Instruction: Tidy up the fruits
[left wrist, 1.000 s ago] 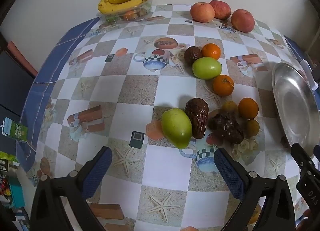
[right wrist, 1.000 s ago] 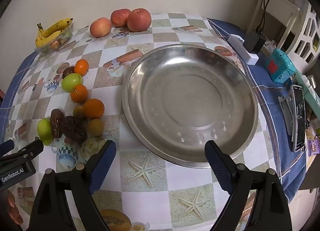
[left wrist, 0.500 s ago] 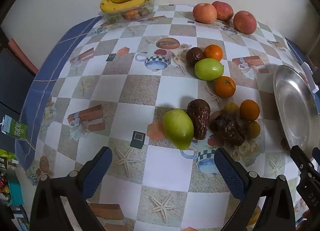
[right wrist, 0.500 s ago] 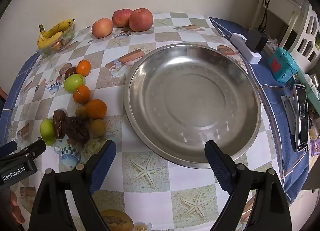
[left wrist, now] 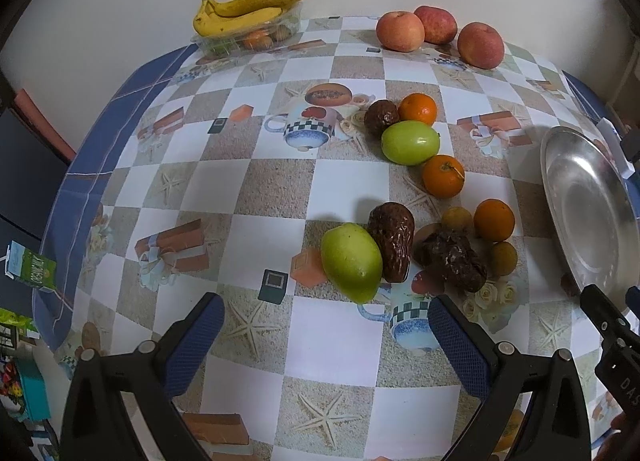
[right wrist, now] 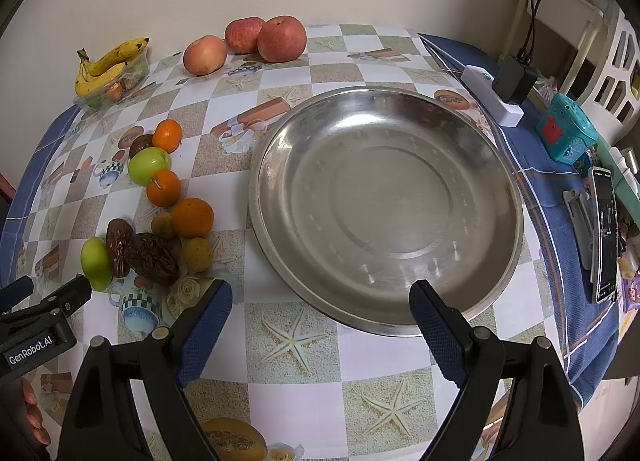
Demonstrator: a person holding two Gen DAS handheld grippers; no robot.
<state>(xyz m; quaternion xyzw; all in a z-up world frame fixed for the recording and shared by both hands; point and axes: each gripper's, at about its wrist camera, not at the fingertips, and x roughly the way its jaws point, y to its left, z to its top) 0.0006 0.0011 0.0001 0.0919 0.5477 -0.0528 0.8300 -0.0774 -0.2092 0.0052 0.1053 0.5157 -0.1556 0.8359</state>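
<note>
A cluster of fruit lies on the checked tablecloth: a green fruit [left wrist: 351,262], brown dates [left wrist: 393,245], oranges [left wrist: 443,176] and small yellow fruits [left wrist: 503,258]. A second green fruit [left wrist: 410,142] lies farther back. Three apples [left wrist: 400,30] and bananas in a clear tray [left wrist: 244,17] sit at the far edge. A large empty steel plate [right wrist: 386,201] lies to the right of the cluster. My left gripper [left wrist: 326,319] is open and empty, just short of the near green fruit. My right gripper [right wrist: 320,307] is open and empty at the plate's near rim.
A white power strip with a black adapter [right wrist: 498,95], a teal toy [right wrist: 566,133] and a phone [right wrist: 605,233] lie on the blue cloth right of the plate. A green carton [left wrist: 30,269] stands off the table's left edge.
Both grippers have drifted slightly, so the fruit and the plate sit a little lower in view. Both stay open; nothing was picked up.
</note>
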